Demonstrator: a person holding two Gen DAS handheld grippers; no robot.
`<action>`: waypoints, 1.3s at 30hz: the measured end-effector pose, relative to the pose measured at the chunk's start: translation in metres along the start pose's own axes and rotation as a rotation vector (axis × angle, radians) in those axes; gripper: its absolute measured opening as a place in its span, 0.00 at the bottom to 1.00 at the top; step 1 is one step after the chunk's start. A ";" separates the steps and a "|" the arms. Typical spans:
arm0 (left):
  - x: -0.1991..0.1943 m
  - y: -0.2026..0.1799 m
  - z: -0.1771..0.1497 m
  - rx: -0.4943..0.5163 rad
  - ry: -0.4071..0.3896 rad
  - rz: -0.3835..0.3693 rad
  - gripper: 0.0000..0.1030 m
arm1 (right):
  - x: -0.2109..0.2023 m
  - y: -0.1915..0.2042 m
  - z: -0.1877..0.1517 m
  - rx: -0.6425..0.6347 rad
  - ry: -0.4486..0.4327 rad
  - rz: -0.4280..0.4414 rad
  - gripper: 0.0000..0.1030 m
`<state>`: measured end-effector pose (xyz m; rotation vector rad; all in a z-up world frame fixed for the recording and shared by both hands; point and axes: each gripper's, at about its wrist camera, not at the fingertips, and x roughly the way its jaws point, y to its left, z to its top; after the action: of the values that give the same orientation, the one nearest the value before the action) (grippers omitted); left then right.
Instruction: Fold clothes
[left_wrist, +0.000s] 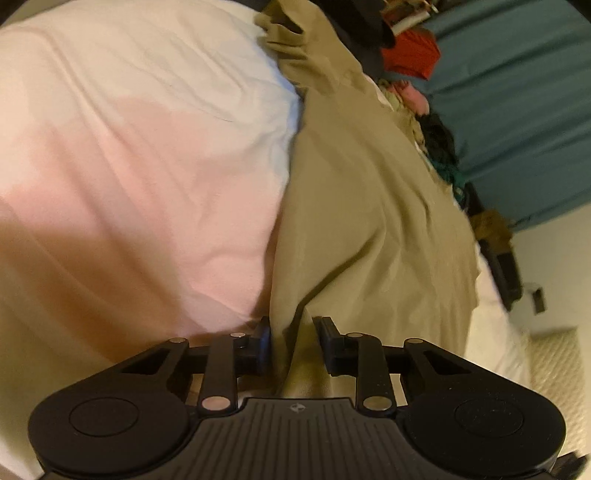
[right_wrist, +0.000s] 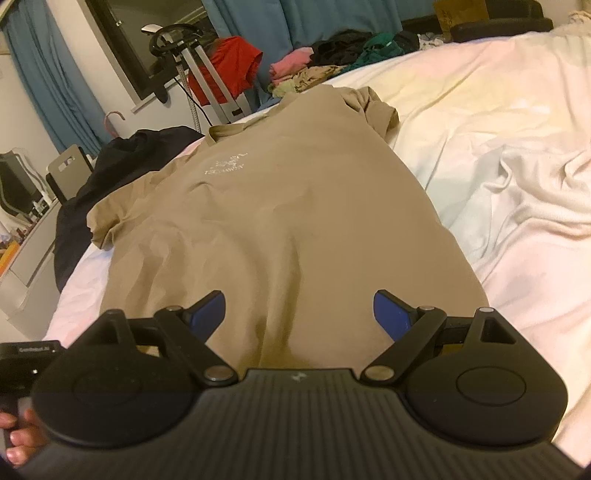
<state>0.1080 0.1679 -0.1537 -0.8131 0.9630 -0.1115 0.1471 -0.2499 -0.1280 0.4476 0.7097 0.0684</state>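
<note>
A tan T-shirt (right_wrist: 280, 221) with a small white print lies spread on the white bed sheet (right_wrist: 498, 147), collar at the far end. My right gripper (right_wrist: 299, 314) is open above its near hem, blue pads wide apart, holding nothing. In the left wrist view the same T-shirt (left_wrist: 369, 206) runs along the bed, and my left gripper (left_wrist: 293, 339) has its jaws narrowly apart with a raised fold of the shirt's edge between them. I cannot tell whether the pads press the cloth.
A dark garment (right_wrist: 96, 184) lies at the bed's left edge. A pile of clothes (right_wrist: 332, 62) sits at the far end, near a red garment (right_wrist: 229, 66) and blue curtains (right_wrist: 332, 18). The white sheet (left_wrist: 129, 147) fills the left of the left wrist view.
</note>
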 end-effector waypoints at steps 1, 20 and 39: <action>0.000 0.002 0.002 -0.019 -0.006 0.000 0.24 | 0.001 -0.001 0.000 0.007 0.003 0.000 0.86; -0.054 -0.035 0.051 0.358 -0.056 0.454 0.00 | 0.028 0.011 -0.016 -0.174 0.077 -0.108 0.86; -0.065 -0.023 -0.026 0.141 0.319 0.223 0.46 | 0.030 0.012 -0.018 -0.186 0.078 -0.118 0.87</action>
<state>0.0559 0.1648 -0.1013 -0.5620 1.3253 -0.1162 0.1596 -0.2257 -0.1537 0.2249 0.7971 0.0403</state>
